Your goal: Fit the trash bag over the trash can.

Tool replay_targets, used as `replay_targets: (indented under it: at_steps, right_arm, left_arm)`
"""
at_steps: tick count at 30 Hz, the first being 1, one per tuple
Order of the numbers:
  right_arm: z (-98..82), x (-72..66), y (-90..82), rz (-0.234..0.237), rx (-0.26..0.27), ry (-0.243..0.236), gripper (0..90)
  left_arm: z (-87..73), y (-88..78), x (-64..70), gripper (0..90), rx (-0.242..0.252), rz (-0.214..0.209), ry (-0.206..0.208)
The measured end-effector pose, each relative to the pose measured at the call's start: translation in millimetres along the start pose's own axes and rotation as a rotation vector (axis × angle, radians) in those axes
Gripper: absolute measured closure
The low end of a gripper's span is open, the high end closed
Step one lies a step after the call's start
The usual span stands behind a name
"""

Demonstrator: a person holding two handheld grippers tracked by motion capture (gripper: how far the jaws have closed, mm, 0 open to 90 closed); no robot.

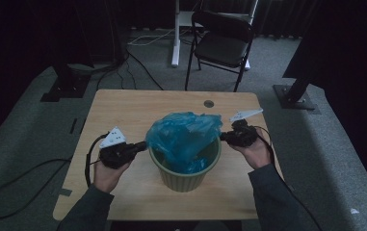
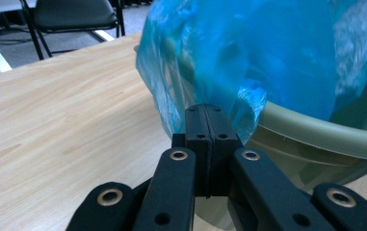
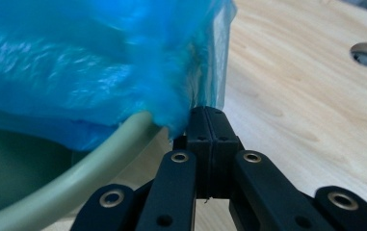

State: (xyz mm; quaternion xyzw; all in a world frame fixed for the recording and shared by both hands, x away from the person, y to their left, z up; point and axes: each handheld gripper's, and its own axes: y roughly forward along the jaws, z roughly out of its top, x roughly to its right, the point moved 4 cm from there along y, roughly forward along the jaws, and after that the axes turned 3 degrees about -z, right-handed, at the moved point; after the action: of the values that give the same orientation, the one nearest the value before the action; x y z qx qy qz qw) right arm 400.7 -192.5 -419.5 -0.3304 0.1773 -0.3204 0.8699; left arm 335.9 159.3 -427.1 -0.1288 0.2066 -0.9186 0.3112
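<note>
A green ribbed bin (image 1: 184, 172) stands on the wooden table (image 1: 123, 108), with a blue plastic bag (image 1: 183, 134) bunched in and above its mouth. At the bin's left, my left gripper (image 1: 145, 145) is shut on the bag's left edge. In the left gripper view the film (image 2: 210, 57) rises from the closed left gripper (image 2: 211, 115), just outside the bin's rim (image 2: 316, 132). On the other side my right gripper (image 1: 222, 137) is shut on the bag's right edge. Its own view shows the right gripper (image 3: 211, 118) pinching the film (image 3: 99, 57) beside the rim (image 3: 99, 159).
A round cable hole (image 1: 209, 103) sits near the table's far edge. Behind the table stands a black folding chair (image 1: 222, 43) on grey carpet, with a white desk leg (image 1: 175, 33) and cables (image 1: 142, 41) nearby. Black stand bases (image 1: 296, 94) flank the table.
</note>
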Motion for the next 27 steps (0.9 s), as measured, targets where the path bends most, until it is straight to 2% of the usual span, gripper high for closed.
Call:
replay_targets:
  at_steps: [4,12,14,20,27]
  right_arm:
    - [-6.2,-3.1,4.5,0.019,-0.007,0.001,89.8]
    - [-14.6,-8.2,2.4,0.052,-0.021,0.003,89.7]
    - [-15.9,-8.4,0.8,0.049,-0.018,-0.002,84.8]
    - [-15.2,-5.6,-11.2,0.033,0.029,-0.006,72.8]
    - [-14.5,-3.8,-29.3,0.023,0.078,-0.014,68.7]
  left_arm:
    - [-2.9,2.4,0.9,89.6,-0.010,-0.006,-0.005]
    - [-5.2,2.4,0.7,89.3,-0.012,-0.010,-0.018]
    - [-4.0,1.1,0.9,87.3,-0.007,-0.007,-0.019]
    - [-0.3,-9.7,-1.4,76.3,0.028,-0.008,-0.022]
    - [5.9,-20.7,-3.6,68.7,0.068,-0.022,-0.035]
